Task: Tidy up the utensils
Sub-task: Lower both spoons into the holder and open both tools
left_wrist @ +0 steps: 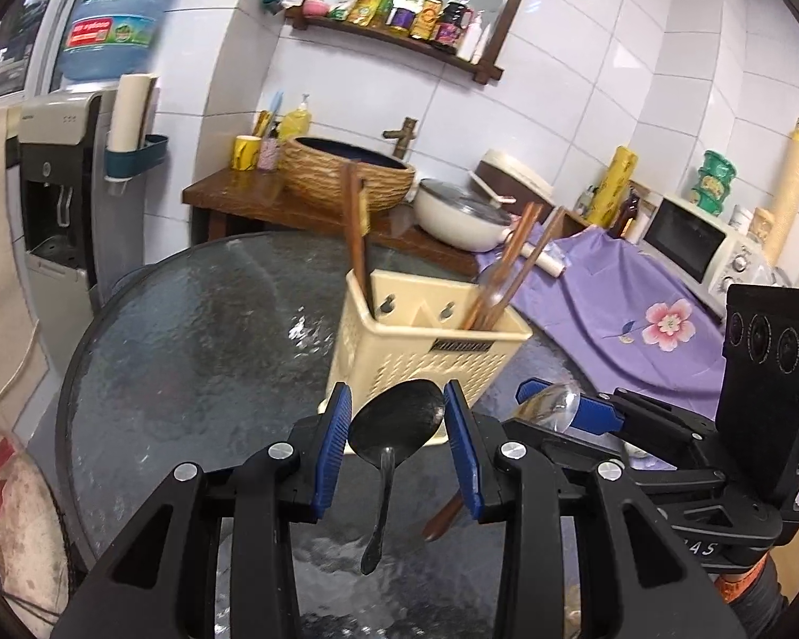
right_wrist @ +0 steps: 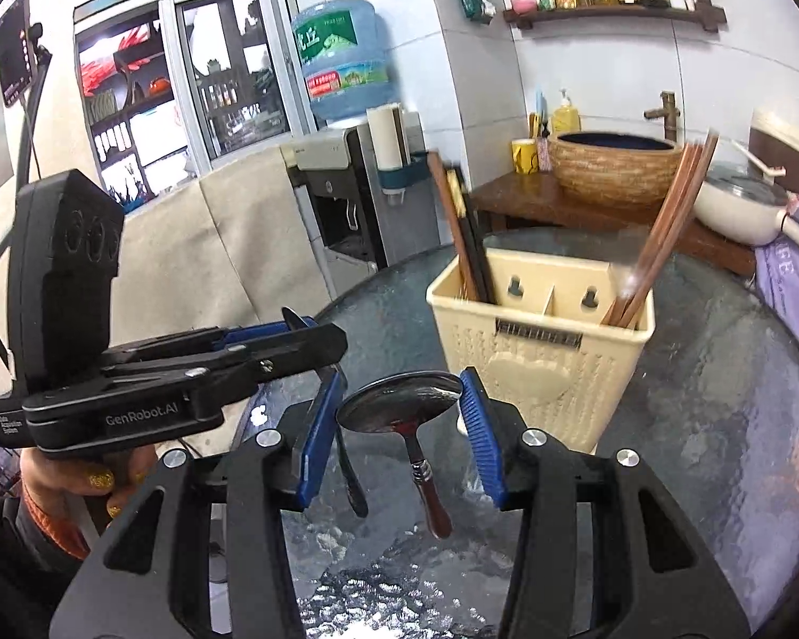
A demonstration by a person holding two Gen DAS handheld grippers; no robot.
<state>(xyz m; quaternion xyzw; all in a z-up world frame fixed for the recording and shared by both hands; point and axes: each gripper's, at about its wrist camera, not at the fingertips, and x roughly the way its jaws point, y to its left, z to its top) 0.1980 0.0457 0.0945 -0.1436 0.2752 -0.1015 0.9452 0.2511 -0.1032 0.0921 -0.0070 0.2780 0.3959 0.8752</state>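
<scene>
My left gripper (left_wrist: 397, 399) is shut on the bowl of a dark metal spoon (left_wrist: 394, 426), whose handle hangs down over the glass table (left_wrist: 197, 351). My right gripper (right_wrist: 402, 388) is shut on the bowl of a shiny spoon (right_wrist: 399, 407) with a brown-tipped handle pointing down. Both grippers hover side by side just in front of a cream plastic utensil caddy (left_wrist: 426, 357) (right_wrist: 538, 373). Wooden chopsticks (right_wrist: 660, 234) lean in its right compartment and darker sticks (right_wrist: 461, 234) in its left; the middle one looks empty. The left gripper (right_wrist: 303, 322) shows from the side in the right wrist view.
The caddy stands on the round glass table (right_wrist: 719, 426). Behind it are a wooden counter with a woven basin (left_wrist: 346, 175), a white lidded pot (left_wrist: 463, 213) and a water dispenser (left_wrist: 58, 191). A purple cloth (left_wrist: 612, 319) and a microwave (left_wrist: 698, 245) lie to the right.
</scene>
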